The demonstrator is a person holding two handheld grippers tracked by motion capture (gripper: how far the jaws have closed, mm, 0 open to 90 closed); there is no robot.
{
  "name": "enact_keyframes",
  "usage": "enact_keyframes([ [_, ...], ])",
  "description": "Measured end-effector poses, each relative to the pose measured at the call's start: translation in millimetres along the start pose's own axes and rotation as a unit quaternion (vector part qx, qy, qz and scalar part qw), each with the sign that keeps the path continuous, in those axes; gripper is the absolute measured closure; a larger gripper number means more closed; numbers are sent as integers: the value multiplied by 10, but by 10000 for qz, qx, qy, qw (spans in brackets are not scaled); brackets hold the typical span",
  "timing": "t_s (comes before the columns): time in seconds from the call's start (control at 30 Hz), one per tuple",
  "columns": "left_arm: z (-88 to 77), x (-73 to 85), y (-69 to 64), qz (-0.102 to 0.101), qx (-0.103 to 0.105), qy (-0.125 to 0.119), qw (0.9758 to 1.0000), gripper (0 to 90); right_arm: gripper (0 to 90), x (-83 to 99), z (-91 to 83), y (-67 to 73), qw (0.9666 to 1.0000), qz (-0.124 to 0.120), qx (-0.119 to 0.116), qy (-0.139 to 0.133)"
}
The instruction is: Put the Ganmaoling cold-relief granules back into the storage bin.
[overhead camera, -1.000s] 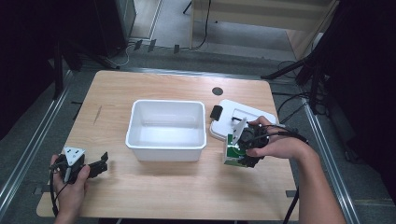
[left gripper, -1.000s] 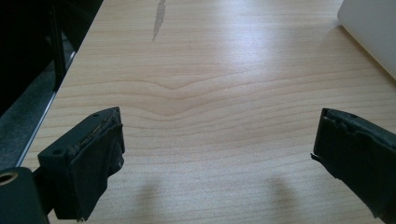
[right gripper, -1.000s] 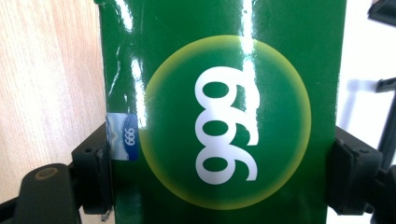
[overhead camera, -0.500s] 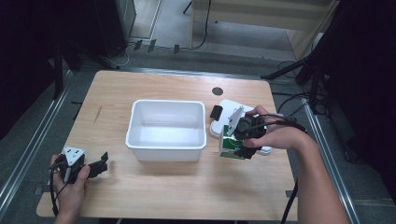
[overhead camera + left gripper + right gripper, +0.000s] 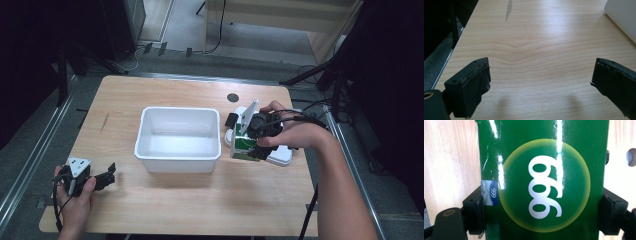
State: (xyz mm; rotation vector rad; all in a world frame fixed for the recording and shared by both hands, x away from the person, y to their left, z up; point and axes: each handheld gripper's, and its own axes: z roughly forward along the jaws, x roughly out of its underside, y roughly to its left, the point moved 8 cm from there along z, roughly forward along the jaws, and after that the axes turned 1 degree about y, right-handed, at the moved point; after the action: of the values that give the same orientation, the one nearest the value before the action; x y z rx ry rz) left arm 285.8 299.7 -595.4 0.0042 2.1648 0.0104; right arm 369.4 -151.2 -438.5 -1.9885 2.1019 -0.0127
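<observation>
A green box (image 5: 242, 145) with a white "999" in a yellow circle (image 5: 544, 187) is clamped between the jaws of my right gripper (image 5: 257, 136), held above the table just right of the white bin (image 5: 179, 139). Both black pads (image 5: 475, 207) press the box's sides. My left gripper (image 5: 102, 178) rests low at the table's front left corner, open, its jaws spread wide over bare wood (image 5: 536, 65) with nothing between them. A corner of the white bin (image 5: 624, 17) shows at the top right of the left gripper view.
A white flat device (image 5: 277, 155) with a small black part (image 5: 231, 120) lies under and behind my right hand. A dark round mark (image 5: 232, 97) sits on the table behind it. Metal rails run along both table sides.
My right gripper has carried the green box left, toward the white bin, and lifted it slightly. The left gripper has stayed in place.
</observation>
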Motion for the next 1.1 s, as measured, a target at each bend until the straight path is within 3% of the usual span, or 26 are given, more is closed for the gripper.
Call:
enact_keyframes([
  [0.33,-1,1,0,-9,9,10,10000,28,163,-113,-130,-56,10000,-44,-19,2],
  [0.43,-1,1,1,-17,15,11,10000,28,163,-168,-169,-59,9999,-162,33,10],
  [1.1,-2,-1,2,-12,11,-6,10000,27,164,-436,-285,-144,9996,-276,7,-33],
])
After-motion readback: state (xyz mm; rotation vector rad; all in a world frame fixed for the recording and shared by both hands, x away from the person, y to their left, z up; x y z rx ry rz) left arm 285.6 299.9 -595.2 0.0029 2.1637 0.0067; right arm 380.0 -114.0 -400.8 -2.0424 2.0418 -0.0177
